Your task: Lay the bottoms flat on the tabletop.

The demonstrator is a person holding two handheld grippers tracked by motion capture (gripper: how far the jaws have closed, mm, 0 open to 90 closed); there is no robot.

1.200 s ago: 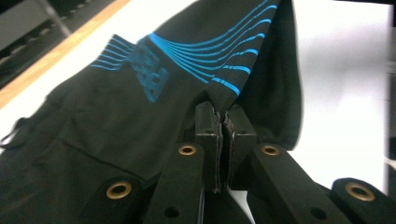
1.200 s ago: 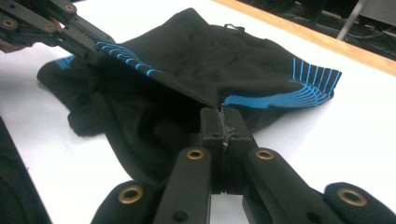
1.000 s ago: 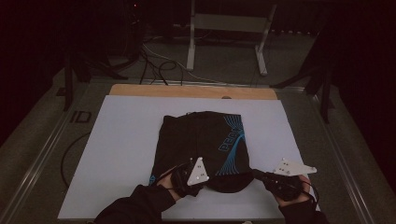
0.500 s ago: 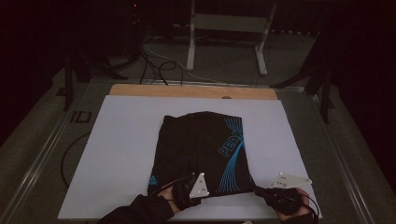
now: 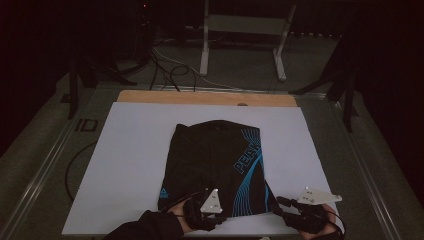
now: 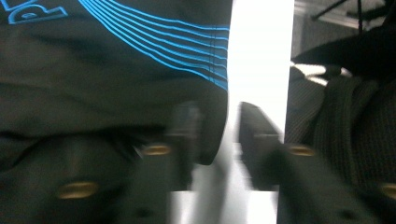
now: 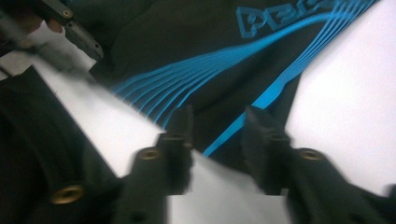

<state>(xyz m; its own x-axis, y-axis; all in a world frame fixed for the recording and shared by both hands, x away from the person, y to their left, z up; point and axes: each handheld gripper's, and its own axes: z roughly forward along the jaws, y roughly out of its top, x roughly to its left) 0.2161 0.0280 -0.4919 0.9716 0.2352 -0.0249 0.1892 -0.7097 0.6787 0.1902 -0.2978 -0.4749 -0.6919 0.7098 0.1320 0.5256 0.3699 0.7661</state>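
Nearest, at the table's front edge: left gripper [image 5: 206, 220], black, two-jawed, topped by a grey three-cornered plate, held in a dark-sleeved hand. Jaws have just been opening and stand parted; in the left gripper view [image 6: 217, 135] the garment's hem corner lies against the inner face of one jaw, the other jaw clear over white sheet. No pinch visible.

Beside it, to the right: right gripper [image 5: 285, 210], same make, grey plate on top, cable trailing behind. Jaws have just been opening and stand apart; in the right gripper view [image 7: 217, 135] the garment's lower corner lies in front of and between the tips, not clamped.

Centre: folded black fabric garment with bright blue curved stripes and blue lettering [image 5: 220, 167], lying flat on the sheet, near hem just at both grippers, blue print on its right half.

Under it: white rectangular sheet covering the table [image 5: 135, 150].

Behind: light wooden strip along the table's far edge [image 5: 200, 97].

Farthest: pale metal stand on the floor [image 5: 240, 30]; dark cables on the floor [image 5: 165, 65].
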